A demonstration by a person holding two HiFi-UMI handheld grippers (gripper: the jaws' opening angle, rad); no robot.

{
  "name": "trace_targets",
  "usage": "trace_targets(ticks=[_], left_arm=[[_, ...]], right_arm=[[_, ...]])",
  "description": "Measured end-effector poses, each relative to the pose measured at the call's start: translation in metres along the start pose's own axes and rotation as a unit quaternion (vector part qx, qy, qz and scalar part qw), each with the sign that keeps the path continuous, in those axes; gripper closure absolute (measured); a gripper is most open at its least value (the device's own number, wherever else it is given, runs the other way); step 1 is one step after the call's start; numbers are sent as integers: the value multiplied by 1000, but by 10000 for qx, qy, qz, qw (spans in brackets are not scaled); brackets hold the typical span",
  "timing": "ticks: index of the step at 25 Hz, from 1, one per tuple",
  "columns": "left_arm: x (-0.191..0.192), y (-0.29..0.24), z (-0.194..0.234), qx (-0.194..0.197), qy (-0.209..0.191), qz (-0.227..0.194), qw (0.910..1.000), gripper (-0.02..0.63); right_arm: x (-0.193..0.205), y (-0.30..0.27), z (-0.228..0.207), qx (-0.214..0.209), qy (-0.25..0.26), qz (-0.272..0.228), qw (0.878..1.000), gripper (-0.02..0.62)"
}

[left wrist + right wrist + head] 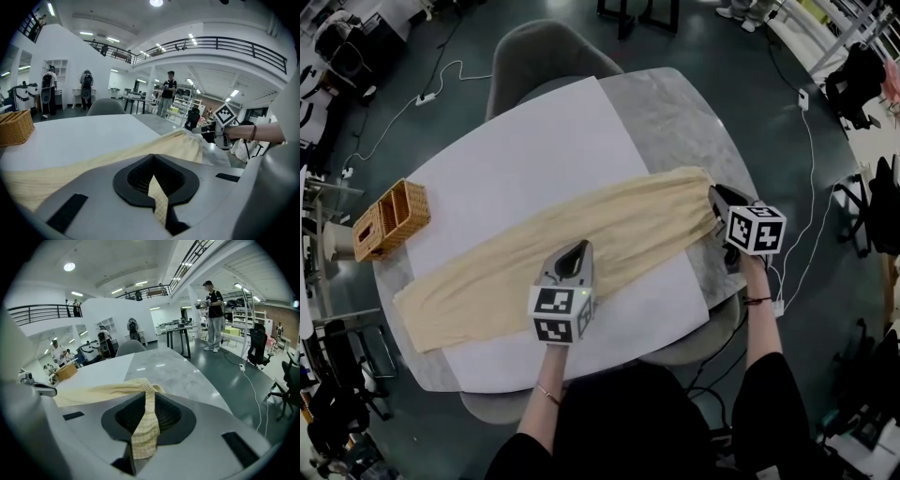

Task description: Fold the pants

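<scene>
Both grip pants (pixel 614 228): left hand-held gripper (pixel 578 248) mid-edge, right hand-held gripper (pixel 716 197) at one end.

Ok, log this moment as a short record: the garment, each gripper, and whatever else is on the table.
garment: pale yellow fabric pants, stretched out slantwise, not yet folded across
surface: white sheet on grey marbled table
left gripper: jaws closed on the pants' near edge, about mid-length
right gripper: jaws closed on the gathered end of the pants at the table's right
other: woven wicker basket at the table's left edge, apart from the pants
</scene>
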State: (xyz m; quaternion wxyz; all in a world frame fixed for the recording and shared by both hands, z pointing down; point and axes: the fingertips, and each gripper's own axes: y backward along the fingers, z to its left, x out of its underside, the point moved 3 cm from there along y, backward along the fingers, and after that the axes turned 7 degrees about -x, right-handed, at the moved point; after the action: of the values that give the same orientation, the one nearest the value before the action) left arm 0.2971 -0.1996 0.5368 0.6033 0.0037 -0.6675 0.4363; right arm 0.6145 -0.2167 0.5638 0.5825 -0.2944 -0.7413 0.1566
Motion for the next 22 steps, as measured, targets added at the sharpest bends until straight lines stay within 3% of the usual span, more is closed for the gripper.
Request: trace_targets(ticks=[11,22], left_arm=[[2,-10,-2,-74,95,100,9999,598],[1,-9,-2,-164,114,108,9997,598]], right_arm=[[14,-25,-24,82,111,641,9978,410],[18,-37,-30,18,164,1024,9946,405]])
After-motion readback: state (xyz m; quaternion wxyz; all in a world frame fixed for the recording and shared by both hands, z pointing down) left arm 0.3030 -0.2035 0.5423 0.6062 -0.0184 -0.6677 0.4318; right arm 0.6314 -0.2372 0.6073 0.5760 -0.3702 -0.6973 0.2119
